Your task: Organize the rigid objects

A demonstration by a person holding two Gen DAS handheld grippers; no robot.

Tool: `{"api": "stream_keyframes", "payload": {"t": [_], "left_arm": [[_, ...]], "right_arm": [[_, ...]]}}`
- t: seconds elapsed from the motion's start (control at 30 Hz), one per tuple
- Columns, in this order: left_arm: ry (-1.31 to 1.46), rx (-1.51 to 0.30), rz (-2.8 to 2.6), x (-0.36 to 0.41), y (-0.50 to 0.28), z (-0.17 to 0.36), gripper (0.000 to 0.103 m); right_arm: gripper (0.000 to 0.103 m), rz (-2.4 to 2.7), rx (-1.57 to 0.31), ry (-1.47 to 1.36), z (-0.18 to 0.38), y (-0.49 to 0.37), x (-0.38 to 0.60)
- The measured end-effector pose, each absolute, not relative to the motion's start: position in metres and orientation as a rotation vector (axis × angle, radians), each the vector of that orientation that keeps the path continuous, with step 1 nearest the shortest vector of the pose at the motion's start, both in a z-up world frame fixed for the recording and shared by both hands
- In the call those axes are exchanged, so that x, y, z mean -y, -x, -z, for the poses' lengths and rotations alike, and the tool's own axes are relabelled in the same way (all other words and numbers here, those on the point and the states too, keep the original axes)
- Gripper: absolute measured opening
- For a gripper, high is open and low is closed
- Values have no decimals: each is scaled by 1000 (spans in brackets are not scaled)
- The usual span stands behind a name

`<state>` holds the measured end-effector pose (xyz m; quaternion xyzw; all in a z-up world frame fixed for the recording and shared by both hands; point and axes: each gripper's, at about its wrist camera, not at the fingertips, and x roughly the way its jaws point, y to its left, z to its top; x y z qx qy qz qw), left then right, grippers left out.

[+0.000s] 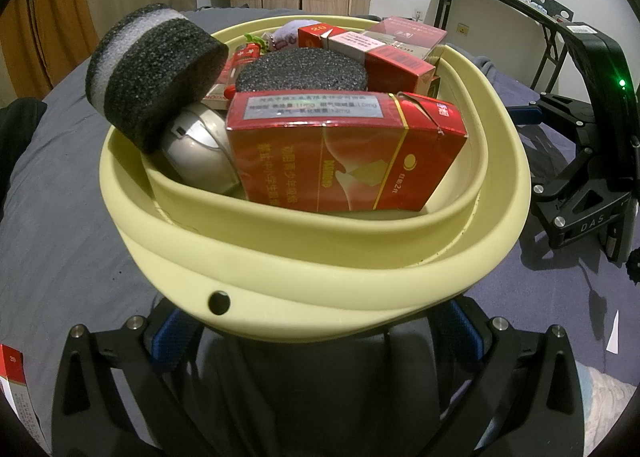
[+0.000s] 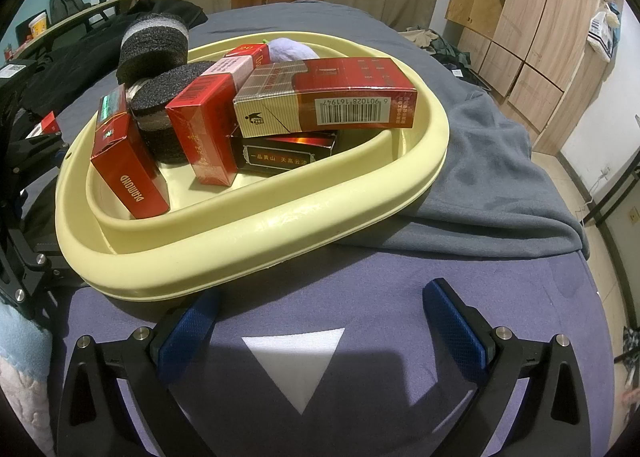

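A pale yellow basin (image 1: 320, 257) (image 2: 240, 241) sits on the bed, filled with rigid items. Inside are a red cigarette box (image 1: 348, 161) (image 2: 128, 169), other red boxes, a long red-and-tan carton (image 2: 328, 97), a black box (image 2: 284, 153), a silver mouse (image 1: 200, 149) and two dark foam cylinders (image 1: 152, 73) (image 1: 304, 71). My left gripper (image 1: 318, 333) is open, its blue pads spread under the basin's near rim, which hides the fingertips. My right gripper (image 2: 320, 321) is open just short of the basin's other side, over a white paper triangle (image 2: 298, 365).
A purple plush (image 2: 292, 49) lies at the basin's far side. One more red box (image 1: 12, 385) lies on the sheet by my left gripper. A grey blanket (image 2: 500, 177) is bunched right of the basin. Wooden wardrobes, curtains and a folding table ring the bed.
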<state>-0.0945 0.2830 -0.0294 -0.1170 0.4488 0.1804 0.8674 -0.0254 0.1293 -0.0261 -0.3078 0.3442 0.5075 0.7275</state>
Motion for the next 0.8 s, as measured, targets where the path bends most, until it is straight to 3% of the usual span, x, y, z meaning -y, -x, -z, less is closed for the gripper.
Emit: {"api": "stream_keyframes", "payload": {"t": [0.8], "left_arm": [[245, -939, -378, -283, 89, 30, 103]], "right_arm": [[103, -1118, -758, 679, 26, 25, -129]]}}
